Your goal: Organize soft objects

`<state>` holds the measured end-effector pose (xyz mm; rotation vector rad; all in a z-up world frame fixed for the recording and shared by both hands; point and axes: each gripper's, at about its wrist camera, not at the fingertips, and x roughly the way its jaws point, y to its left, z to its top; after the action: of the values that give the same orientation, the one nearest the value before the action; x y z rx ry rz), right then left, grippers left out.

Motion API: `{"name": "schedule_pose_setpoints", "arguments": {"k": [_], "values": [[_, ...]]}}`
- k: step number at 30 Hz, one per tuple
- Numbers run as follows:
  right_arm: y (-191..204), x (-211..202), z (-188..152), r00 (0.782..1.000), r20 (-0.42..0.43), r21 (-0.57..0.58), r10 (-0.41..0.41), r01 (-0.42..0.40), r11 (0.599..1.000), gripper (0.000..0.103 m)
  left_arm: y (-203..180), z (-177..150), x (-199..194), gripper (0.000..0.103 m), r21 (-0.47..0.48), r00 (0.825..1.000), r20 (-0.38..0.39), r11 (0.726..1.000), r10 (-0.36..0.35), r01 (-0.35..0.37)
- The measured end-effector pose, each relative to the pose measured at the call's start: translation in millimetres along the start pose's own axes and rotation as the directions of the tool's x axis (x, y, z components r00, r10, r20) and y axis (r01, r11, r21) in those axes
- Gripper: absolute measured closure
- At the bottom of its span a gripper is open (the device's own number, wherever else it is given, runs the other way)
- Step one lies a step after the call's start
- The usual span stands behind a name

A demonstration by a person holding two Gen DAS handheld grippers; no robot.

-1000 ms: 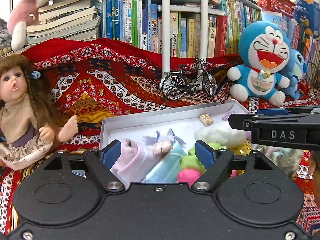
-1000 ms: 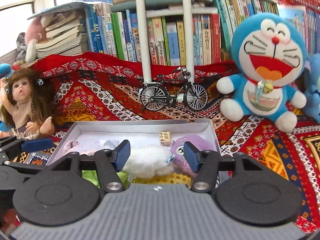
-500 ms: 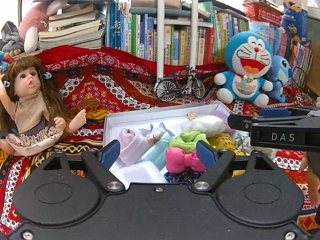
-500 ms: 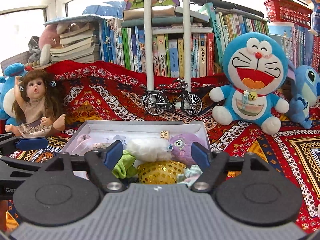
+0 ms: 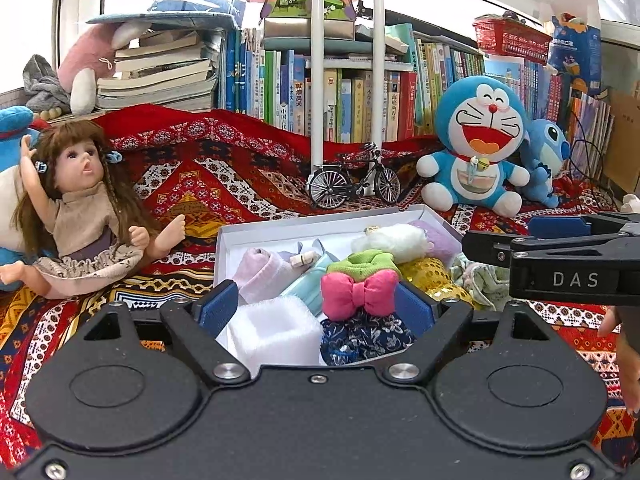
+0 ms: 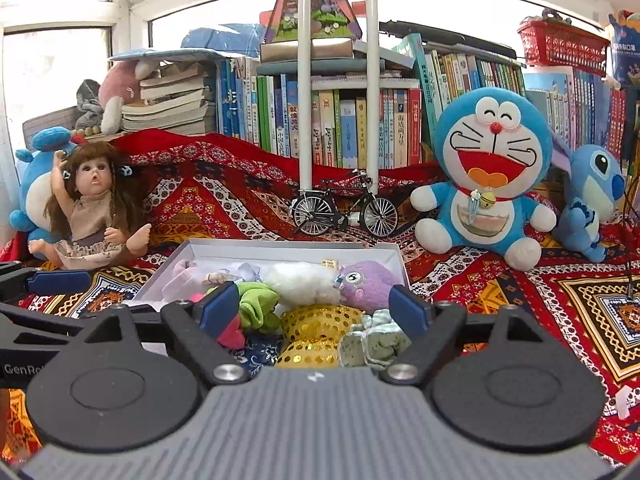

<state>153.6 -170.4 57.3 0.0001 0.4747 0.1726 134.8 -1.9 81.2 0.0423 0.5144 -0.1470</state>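
Soft objects are seen packed into one open white box on the patterned cloth; roughly ten can be counted, among them one pink bow, one purple plush and one gold sequin pouch. Sorting is judged nearly finished. One doll and two blue plush toys are left outside. Both the left claw and the right claw are held spread and empty above the box.

"DAS" on the right hand-held gripper, "GenRo…" cut off on the left hand-held gripper, book spines unreadable
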Motion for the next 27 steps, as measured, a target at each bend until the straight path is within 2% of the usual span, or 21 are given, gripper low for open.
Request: {"name": "schedule_pose_setpoints", "arguments": {"k": [6, 11, 27], "values": [[1, -12, -9, 1.0, 0.015, -0.01, 0.0, 0.0, 1.0, 0.01, -4, -11, -11, 0.016, 0.012, 1.0, 0.014, 1.0, 0.015, -0.015], [-1, -19, -17, 1.0, 0.023, -0.009, -0.008, 0.008, 1.0, 0.008, -4, -21, -14, 0.016, -0.008, 1.0, -0.006, 1.0, 0.015, -0.015], [-5, -15, -48, 0.999, -0.013, -0.011, -0.046, 0.046, 0.999, 0.005, -5, -51, -5, 0.014, -0.026, 0.997, -0.04, 0.997, 0.07, -0.071]]}}
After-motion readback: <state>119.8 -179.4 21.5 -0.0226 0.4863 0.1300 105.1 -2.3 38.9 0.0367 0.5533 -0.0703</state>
